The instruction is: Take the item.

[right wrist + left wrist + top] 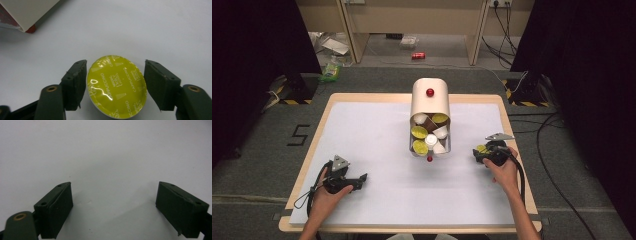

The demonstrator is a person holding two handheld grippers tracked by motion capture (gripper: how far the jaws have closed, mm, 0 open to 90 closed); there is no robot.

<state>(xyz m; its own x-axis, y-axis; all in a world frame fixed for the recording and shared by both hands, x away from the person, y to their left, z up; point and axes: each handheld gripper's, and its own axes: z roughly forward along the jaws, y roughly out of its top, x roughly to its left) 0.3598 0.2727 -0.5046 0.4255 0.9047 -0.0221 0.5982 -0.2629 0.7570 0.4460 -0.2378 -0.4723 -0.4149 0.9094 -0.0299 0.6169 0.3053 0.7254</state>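
Observation:
A yellow-lidded coffee capsule (117,92) marked "cappuccino" lies on the white table sheet between the jaws of my right gripper (116,63). The jaws stand slightly apart from it, with a thin gap on the right side, so the gripper is open. In the high view that capsule (482,148) sits at the right of the table in front of my right gripper (478,154). My left gripper (362,179) rests at the near left. Its jaws are wide apart over bare sheet in the left gripper view (115,205).
A cream capsule holder (430,97) with a red knob lies mid-table, its open end facing me with several yellow, white and brown capsules. Its corner (25,12) appears upper left in the right gripper view. The wooden table edge (512,125) frames the sheet.

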